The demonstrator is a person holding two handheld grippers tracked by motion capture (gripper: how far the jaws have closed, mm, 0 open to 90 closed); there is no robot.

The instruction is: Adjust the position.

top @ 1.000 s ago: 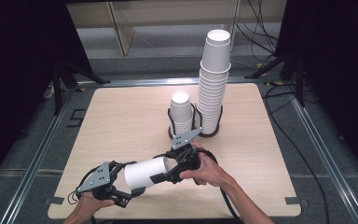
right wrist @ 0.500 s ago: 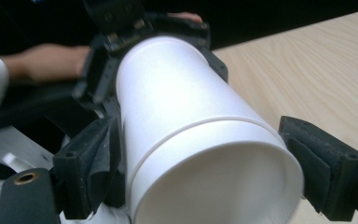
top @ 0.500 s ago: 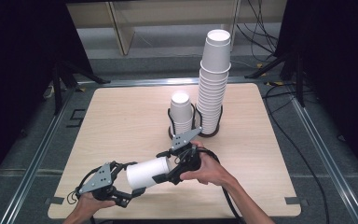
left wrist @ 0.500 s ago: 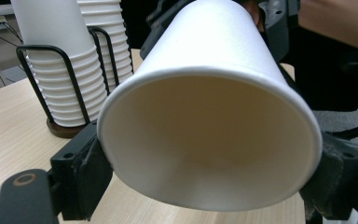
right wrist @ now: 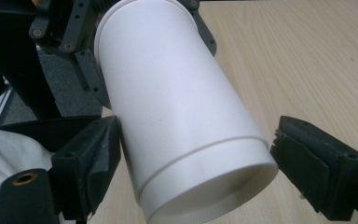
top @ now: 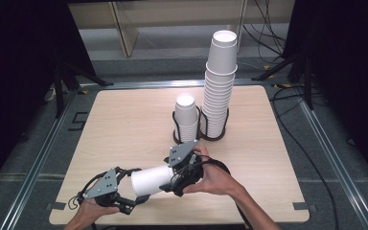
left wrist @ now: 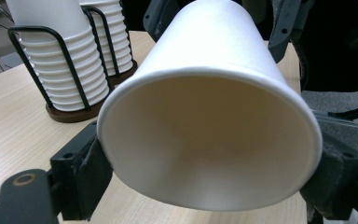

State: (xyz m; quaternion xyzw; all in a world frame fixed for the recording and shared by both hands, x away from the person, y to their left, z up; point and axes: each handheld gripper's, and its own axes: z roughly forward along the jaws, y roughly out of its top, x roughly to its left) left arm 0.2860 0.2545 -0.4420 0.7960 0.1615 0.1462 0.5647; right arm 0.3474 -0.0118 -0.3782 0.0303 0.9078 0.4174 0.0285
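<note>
A white paper cup (top: 151,179) lies level above the front of the wooden table (top: 124,124), held between both grippers. My left gripper (top: 133,190) is shut on its rim end; in the left gripper view the cup's open mouth (left wrist: 209,154) faces the camera with both pads pressed on the rim. My right gripper (top: 175,179) is at the base end. In the right gripper view the cup's base (right wrist: 205,186) sits between the open jaws: the left pad (right wrist: 100,154) touches the wall, while the right pad (right wrist: 317,170) stands a little apart.
Two black wire holders stand at the table's middle back, one with a short stack of cups (top: 187,120) and one with a tall stack (top: 219,86). They also appear as the near stack (left wrist: 60,60) and farther stack (left wrist: 109,37). A metal frame (top: 335,163) borders the table.
The right hand has shifted slightly at the cup's base end. The left gripper and the cup stay almost where they were.
</note>
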